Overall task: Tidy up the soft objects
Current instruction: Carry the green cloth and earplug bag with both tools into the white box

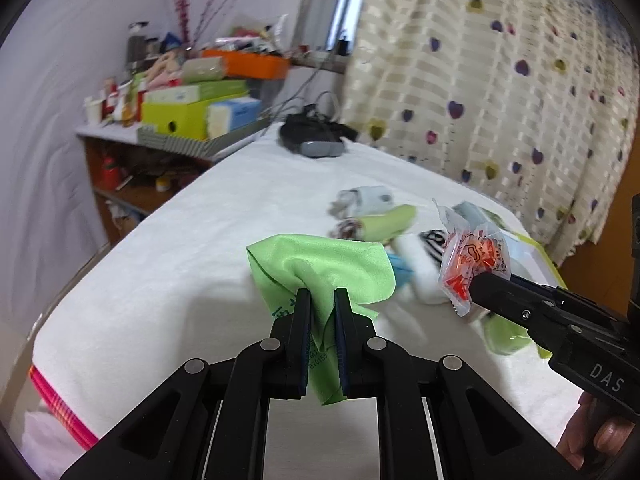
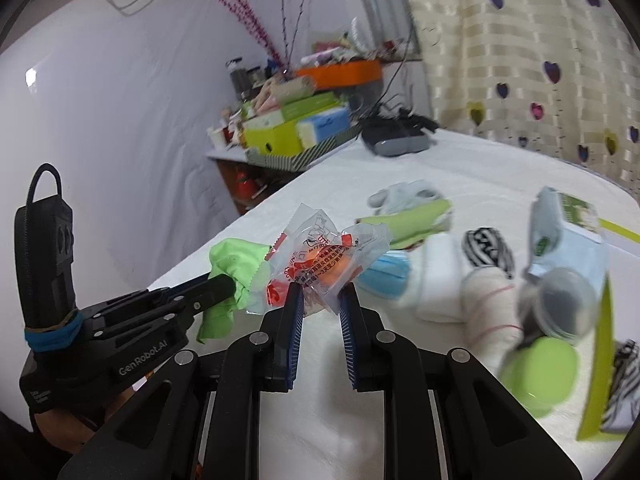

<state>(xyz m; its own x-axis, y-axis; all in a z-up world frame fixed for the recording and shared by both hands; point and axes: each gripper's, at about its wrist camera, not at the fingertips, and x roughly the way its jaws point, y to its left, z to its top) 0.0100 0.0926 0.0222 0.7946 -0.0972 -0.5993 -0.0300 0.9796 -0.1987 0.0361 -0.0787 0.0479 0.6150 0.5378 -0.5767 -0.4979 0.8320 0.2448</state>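
The room has a pale wall at the left, a cluttered wooden shelf [image 1: 168,120] with green and orange boxes behind, and a cream curtain with coloured hearts [image 1: 500,80] at the right. Under me is a surface with a white fleecy cover [image 1: 180,260]; I cannot tell if it is a bed or a counter.

My left gripper [image 1: 322,300] has its jaws almost closed on a light green microfibre cloth [image 1: 320,264], which hangs lifted above the cover. My right gripper [image 2: 320,296] has its jaws narrow on a clear crinkly packet with orange content and red print [image 2: 320,252], also lifted.

I think I am carrying both to a sorting place. To do it well, I should keep both grips firm, hold the two hands apart so the cloth does not catch the packet, and put each down gently.

Only the right wrist view shows the pile clearly: a blue face mask [image 2: 384,276], a white roll [image 2: 440,280], a zebra-striped piece [image 2: 488,248] and a round green lid [image 2: 540,372]. Only the left wrist view shows a pink striped edge [image 1: 60,408] under the cover.
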